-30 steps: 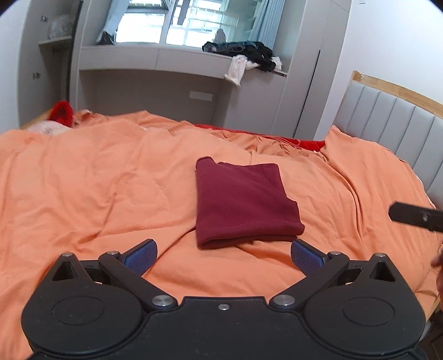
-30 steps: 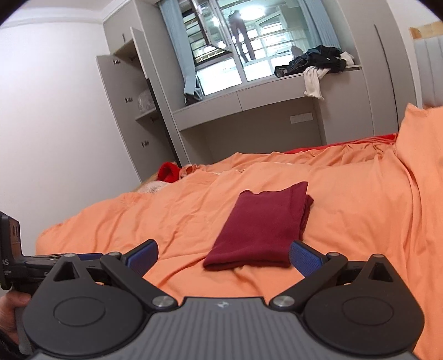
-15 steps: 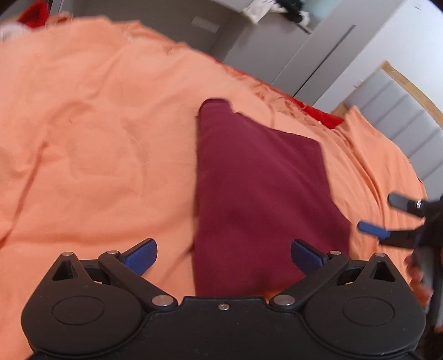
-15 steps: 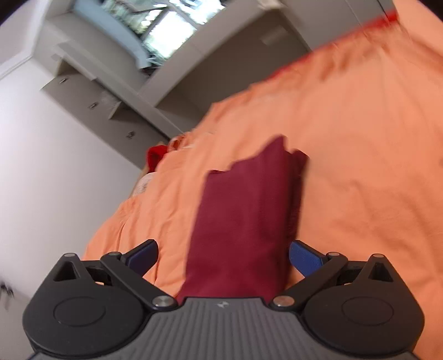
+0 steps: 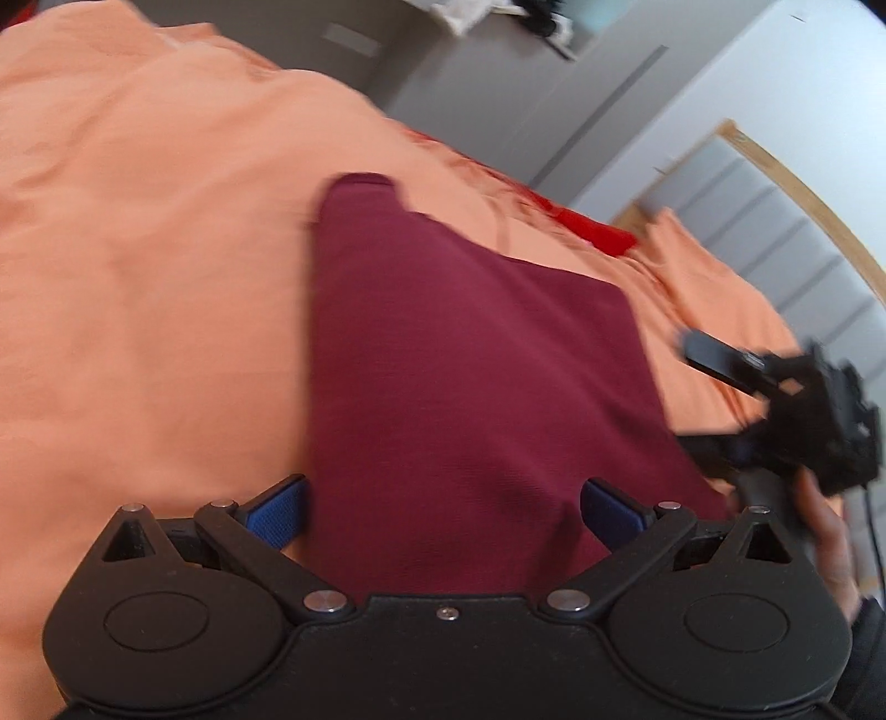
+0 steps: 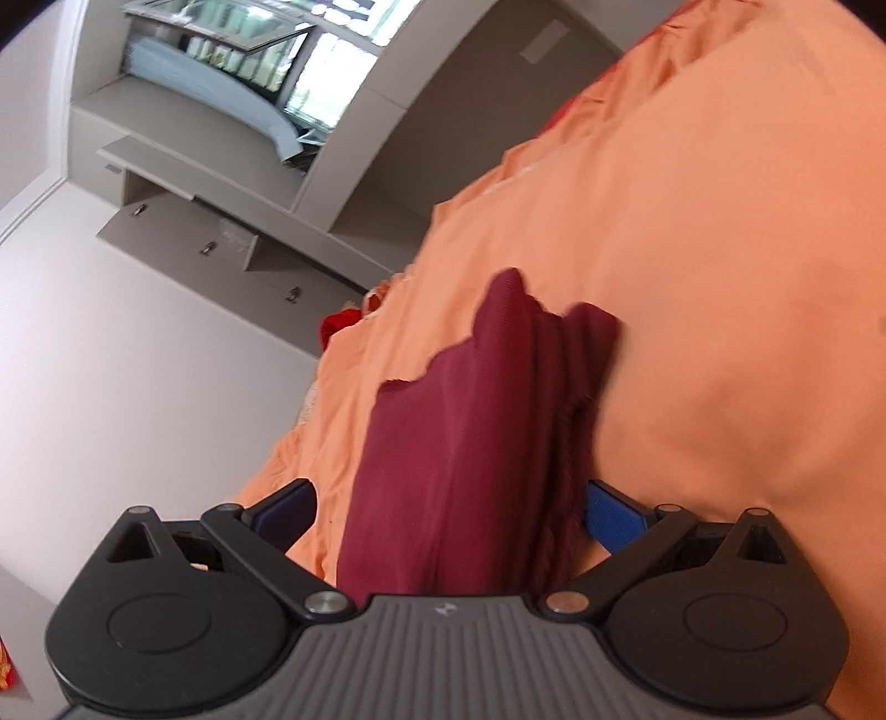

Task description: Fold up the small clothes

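While the cloth (image 5: pixel 470 376) is lying folded on the bed (image 5: pixel 138 277), we're holding both grippers, left (image 5: pixel 443 507) and right (image 6: pixel 446 512), spread wide over its near edge.

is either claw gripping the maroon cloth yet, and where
Nothing is held. Both the left claw and right claw are open, fingers straddling the near edge of the folded maroon cloth without closing.

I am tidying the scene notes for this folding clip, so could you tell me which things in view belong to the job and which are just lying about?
Belongs to the job:
- maroon garment, folded, on the orange bedspread
- left gripper, open
- right gripper, open

Just lying about:
- red item at the bed's far edge
- clothes on the ledge
- headboard
- cupboard
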{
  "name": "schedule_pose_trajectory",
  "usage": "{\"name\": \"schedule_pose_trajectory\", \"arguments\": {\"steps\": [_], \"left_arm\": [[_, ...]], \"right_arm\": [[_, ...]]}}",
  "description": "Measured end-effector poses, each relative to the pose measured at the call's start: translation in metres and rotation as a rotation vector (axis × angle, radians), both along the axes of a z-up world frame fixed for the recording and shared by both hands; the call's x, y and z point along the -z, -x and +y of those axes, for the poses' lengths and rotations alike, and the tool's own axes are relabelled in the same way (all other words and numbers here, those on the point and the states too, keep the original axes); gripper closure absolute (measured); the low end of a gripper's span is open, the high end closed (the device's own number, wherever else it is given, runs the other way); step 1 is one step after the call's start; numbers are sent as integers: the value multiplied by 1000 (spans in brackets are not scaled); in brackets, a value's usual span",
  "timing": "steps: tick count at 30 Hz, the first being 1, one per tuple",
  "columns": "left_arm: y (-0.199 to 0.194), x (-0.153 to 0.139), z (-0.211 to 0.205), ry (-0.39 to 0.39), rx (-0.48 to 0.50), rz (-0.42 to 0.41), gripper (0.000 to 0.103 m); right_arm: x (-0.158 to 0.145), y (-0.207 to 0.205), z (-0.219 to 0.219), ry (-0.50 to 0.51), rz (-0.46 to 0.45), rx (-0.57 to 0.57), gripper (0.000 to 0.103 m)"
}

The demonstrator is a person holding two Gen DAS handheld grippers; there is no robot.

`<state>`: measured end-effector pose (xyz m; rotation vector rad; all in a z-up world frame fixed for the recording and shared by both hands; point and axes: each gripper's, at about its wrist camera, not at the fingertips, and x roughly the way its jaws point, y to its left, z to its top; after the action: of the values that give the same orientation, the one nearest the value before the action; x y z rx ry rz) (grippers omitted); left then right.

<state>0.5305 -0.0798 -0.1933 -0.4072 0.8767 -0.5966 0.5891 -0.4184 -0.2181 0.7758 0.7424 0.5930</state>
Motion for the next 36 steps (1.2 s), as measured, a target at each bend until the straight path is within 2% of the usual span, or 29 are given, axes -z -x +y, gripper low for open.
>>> {"name": "schedule_pose_trajectory", "arguments": {"steps": [1,3,5,7,9,12,14,18,24,27,30,33,36], "left_arm": [[0,-1,-8,-24,11,-13,2],[1,-2,-20,-89,13,-46,11],[1,-2,-23,-110,11,-56,18],[0,-4,-20,-98,-7,-54,30],[-2,-5,-13,-82,-21,-50,53],[0,-12,-12,-76,-12,-81,68],[3,-17,-16,-90,-10,-111,72],[14,-34,-14,-74,-23,-169,74],[58,-89,10,-81,-20,-266,74],[87,-114,31,-109,-25,-272,73],[112,-125,54,-132,-40,-252,73],[137,-121,85,-147,-61,-212,72],[150,-106,108,-149,-79,-162,72]], "right_arm": [[0,-5,6,16,-10,-12,0],[-1,-14,17,65,-21,-30,0],[-3,-21,27,108,-42,-54,0],[-6,-22,35,168,-52,-54,13],[-7,-22,35,236,-43,-19,70],[-6,-17,29,201,-52,-31,73],[-11,-10,31,205,-78,-31,74],[-35,3,37,184,-136,-24,75],[-96,45,62,200,-207,-45,75],[-120,68,90,229,-211,-67,75],[-129,89,121,234,-203,-93,75],[-121,106,151,227,-187,-120,75],[-100,117,173,208,-143,-130,75]]}}
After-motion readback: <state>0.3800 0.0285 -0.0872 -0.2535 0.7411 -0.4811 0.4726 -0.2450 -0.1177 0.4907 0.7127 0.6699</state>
